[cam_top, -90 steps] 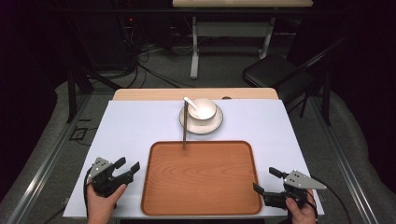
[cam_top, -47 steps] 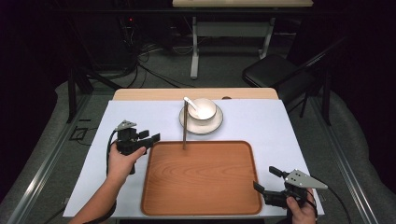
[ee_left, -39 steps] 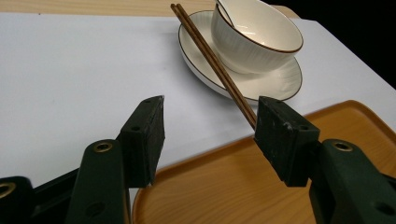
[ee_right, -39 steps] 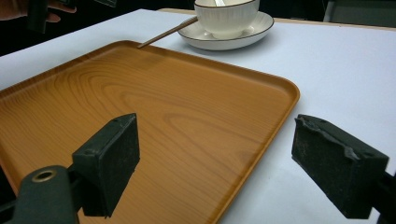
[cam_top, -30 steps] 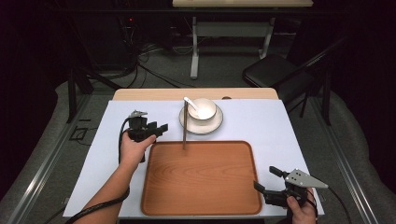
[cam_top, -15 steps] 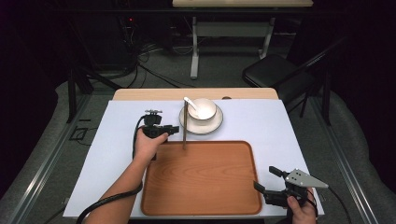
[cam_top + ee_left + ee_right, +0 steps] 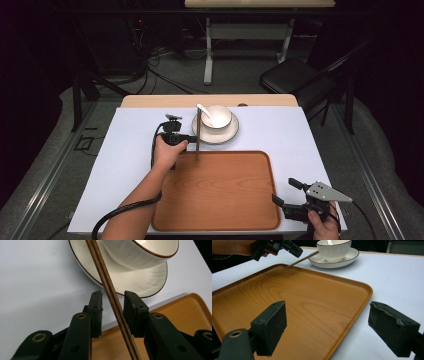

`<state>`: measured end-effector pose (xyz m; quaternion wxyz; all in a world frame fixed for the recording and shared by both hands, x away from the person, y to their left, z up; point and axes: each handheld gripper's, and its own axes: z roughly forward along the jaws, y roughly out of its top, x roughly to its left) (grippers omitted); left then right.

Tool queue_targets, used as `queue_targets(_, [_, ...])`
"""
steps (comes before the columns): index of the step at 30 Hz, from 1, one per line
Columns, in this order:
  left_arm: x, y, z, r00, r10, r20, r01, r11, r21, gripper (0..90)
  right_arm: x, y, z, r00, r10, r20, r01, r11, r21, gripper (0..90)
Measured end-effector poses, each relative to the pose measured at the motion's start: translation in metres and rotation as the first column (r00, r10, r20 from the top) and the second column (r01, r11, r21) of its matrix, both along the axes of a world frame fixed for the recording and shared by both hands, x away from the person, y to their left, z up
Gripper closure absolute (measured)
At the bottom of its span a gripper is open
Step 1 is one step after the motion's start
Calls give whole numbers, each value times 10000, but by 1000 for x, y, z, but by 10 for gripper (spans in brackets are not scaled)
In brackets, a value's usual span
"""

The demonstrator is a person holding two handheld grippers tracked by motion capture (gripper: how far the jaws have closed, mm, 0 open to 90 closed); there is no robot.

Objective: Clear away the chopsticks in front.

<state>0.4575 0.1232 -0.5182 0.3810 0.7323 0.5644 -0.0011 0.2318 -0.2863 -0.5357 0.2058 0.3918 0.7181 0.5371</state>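
Note:
A pair of brown chopsticks (image 7: pixel 198 135) leans on the rim of a white saucer (image 7: pixel 231 135), with its near end over the far edge of the wooden tray (image 7: pixel 215 195). A white bowl (image 7: pixel 217 116) with a spoon (image 7: pixel 204 109) stands on the saucer. My left gripper (image 7: pixel 192 138) comes at the chopsticks from the left. In the left gripper view the chopsticks (image 7: pixel 110 292) run between the jaws, which have just been closing; a gap shows beside the left pad (image 7: pixel 96 312). At the tray's near right corner, my right gripper (image 7: pixel 286 192) is open and holds nothing.
A white cover (image 7: pixel 125 165) lies over the table, with bare wood (image 7: pixel 150 101) at its far edge. Behind the table stand a black chair (image 7: pixel 295 80) and a second table's white legs (image 7: pixel 207 55), with cables on the floor.
My left hand has travelled from the table's near left up and right to the chopsticks, and its jaws have narrowed around them. The right gripper has stayed put.

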Motion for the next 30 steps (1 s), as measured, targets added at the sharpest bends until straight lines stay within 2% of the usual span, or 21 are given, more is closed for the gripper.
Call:
queue_targets(11, [1,-5,-1,9990,171,-406,-175,9998,-98,707,0,-1,0,10000,-27,-16,27,10000,59,146])
queue_targets(18, [2,-6,-4,9967,234,-778,-232,9997,33,726,0,-1,0,10000,-40,-27,40,10000,80,146])
queue_targets(23, [3,-6,-4,9958,291,-868,-284,9996,93,739,0,-1,0,10000,-28,-12,28,10000,64,146])
queue_targets(29, [5,-5,-4,9911,433,-1256,-419,9990,142,771,0,-1,0,10000,-43,-21,43,10000,88,146])
queue_targets(30, [6,-6,-4,9886,441,-1442,-434,9990,79,775,0,-1,0,10000,-42,-27,42,10000,77,146])
